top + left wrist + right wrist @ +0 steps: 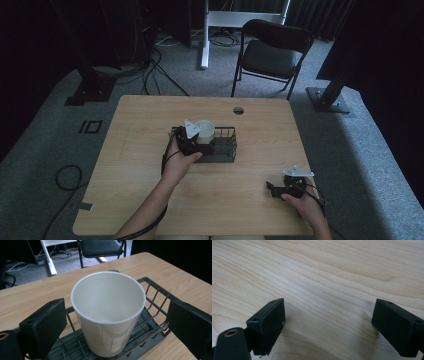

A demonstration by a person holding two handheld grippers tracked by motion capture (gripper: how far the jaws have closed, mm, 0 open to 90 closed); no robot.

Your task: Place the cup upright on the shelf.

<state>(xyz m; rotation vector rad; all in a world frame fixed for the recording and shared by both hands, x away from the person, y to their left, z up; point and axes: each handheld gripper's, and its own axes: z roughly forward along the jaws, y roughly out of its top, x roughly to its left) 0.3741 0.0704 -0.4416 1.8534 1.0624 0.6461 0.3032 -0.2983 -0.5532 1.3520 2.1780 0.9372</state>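
Light wooden table (150, 200), black wire basket (227, 150) near its middle.

The right gripper (329, 325) rises from the bottom of the frame. Its black jaws stand wide apart over the bare wooden table (324, 270).

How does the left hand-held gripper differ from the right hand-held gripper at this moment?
The left hand-held gripper is at the black wire basket, with the white paper cup standing between its open jaws, untouched; the right hand-held gripper has only bare table between its jaws. The left one is near the table's middle, the right one near the front right edge. Both are open and held by a hand.
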